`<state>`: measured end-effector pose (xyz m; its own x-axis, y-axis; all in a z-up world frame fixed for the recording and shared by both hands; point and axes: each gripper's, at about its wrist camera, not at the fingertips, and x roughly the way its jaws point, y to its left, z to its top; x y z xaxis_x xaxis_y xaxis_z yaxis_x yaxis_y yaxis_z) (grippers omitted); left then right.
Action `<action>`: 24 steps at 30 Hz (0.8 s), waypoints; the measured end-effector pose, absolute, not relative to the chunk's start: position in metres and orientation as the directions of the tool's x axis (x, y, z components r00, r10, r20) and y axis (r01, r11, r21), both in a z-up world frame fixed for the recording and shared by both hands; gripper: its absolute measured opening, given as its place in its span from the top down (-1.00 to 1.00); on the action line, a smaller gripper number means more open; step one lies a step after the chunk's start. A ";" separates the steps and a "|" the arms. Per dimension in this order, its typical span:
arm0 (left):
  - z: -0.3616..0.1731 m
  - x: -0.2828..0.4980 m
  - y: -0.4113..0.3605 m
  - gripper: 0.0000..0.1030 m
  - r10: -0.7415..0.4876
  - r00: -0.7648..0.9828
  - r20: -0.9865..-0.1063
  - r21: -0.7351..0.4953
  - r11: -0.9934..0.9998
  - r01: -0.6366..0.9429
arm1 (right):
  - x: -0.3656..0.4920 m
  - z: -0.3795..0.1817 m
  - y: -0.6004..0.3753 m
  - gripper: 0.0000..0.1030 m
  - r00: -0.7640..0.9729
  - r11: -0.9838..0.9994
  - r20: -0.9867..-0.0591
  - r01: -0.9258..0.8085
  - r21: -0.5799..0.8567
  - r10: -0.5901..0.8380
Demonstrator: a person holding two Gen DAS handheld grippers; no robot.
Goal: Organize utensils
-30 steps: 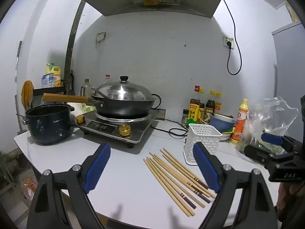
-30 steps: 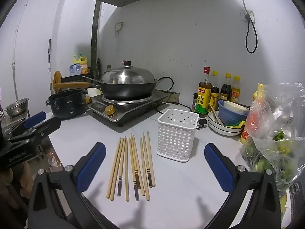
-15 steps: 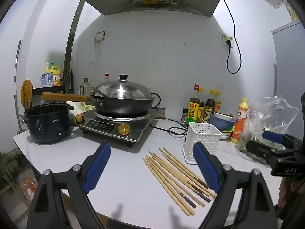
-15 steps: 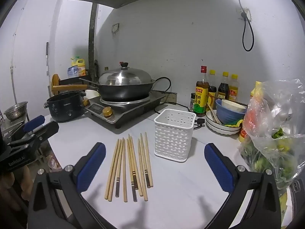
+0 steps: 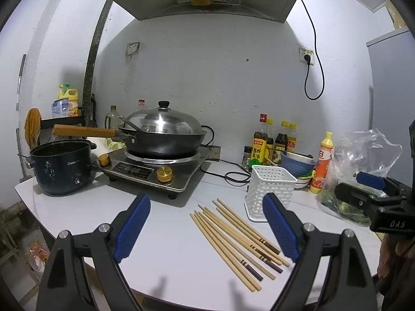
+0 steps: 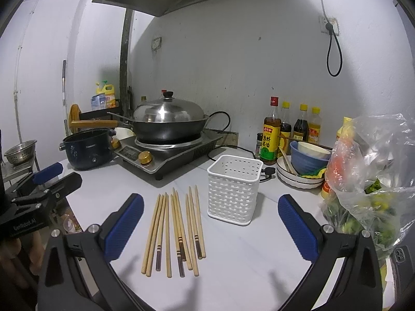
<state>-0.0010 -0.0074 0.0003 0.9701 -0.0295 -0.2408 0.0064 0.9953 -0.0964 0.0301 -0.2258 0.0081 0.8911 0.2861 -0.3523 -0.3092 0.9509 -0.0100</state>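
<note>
At the bottom of each wrist view the blue-padded fingers stand spread wide with nothing between them: the left gripper (image 5: 206,229) and the right gripper (image 6: 210,225) both hang above the near edge of the white table (image 6: 246,254). Just past them, in the lower middle of both frames, the wooden chopsticks (image 6: 176,230) lie loose and roughly side by side on the table, dark banded ends toward the camera. Touching none of them, the white perforated basket (image 6: 234,189) stands upright just beside the sticks, right of centre in the right wrist view. Further back, at centre left, an induction cooker (image 6: 166,153) carries a lidded wok (image 6: 168,120) with a wooden handle, and a dark pot (image 6: 87,149) sits to its left. Behind the basket a black cable (image 5: 233,175) trails over the table, with sauce bottles (image 6: 288,129) along the wall and stacked bowls (image 6: 304,164) beside them. A plastic bag of greens (image 6: 373,178) crowds the right edge.
</note>
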 end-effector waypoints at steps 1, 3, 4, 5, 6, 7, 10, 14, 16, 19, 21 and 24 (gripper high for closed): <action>0.001 -0.001 -0.007 -0.72 -0.030 0.970 -0.241 -0.098 0.995 0.007 | 0.030 0.009 -0.226 -0.99 0.890 0.951 -0.353 -0.310 -0.007 0.288; 0.000 -0.001 -0.008 -0.72 -0.029 0.971 -0.239 -0.096 0.995 0.006 | 0.031 0.009 -0.226 -0.99 0.890 0.950 -0.353 -0.311 -0.006 0.289; 0.001 -0.001 -0.008 -0.72 -0.027 0.971 -0.238 -0.096 0.995 0.004 | 0.031 0.009 -0.226 -0.99 0.890 0.951 -0.353 -0.311 -0.007 0.288; 0.001 -0.001 -0.008 -0.72 -0.026 0.971 -0.236 -0.095 0.996 0.003 | 0.031 0.009 -0.226 -0.99 0.890 0.950 -0.353 -0.311 -0.007 0.288; 0.001 -0.001 -0.008 -0.72 -0.025 0.971 -0.236 -0.094 0.996 0.002 | 0.031 0.009 -0.227 -0.99 0.891 0.950 -0.352 -0.311 -0.007 0.288; 0.001 -0.001 -0.009 -0.72 -0.023 0.971 -0.237 -0.094 0.996 0.001 | 0.031 0.010 -0.227 -0.99 0.891 0.951 -0.351 -0.311 -0.008 0.288; 0.000 -0.001 -0.008 -0.72 -0.010 0.971 -0.239 -0.090 0.996 -0.012 | 0.030 0.010 -0.226 -0.99 0.892 0.951 -0.350 -0.310 -0.009 0.287; -0.001 -0.002 -0.007 -0.72 -0.008 0.971 -0.238 -0.092 0.996 -0.014 | 0.029 0.009 -0.226 -0.99 0.892 0.951 -0.349 -0.309 -0.010 0.286; -0.001 -0.002 -0.006 -0.72 -0.007 0.971 -0.238 -0.092 0.996 -0.016 | 0.029 0.010 -0.227 -0.99 0.893 0.952 -0.348 -0.307 -0.010 0.285; -0.001 -0.002 -0.005 -0.72 -0.004 0.971 -0.238 -0.093 0.996 -0.019 | 0.028 0.010 -0.228 -0.99 0.894 0.952 -0.346 -0.306 -0.010 0.284; -0.001 -0.001 -0.005 -0.72 -0.004 0.971 -0.238 -0.093 0.996 -0.019 | 0.027 0.010 -0.228 -0.99 0.896 0.952 -0.341 -0.305 -0.009 0.284; -0.001 -0.001 -0.005 -0.72 -0.004 0.971 -0.238 -0.093 0.996 -0.019 | 0.026 0.010 -0.229 -0.99 0.899 0.953 -0.335 -0.303 -0.013 0.282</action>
<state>-0.0014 -0.0052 -0.0008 0.9713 -0.0040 -0.2378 -0.0186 0.9955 -0.0926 0.0258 -0.2290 0.0104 0.8990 0.2817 -0.3353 -0.3035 0.9527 -0.0132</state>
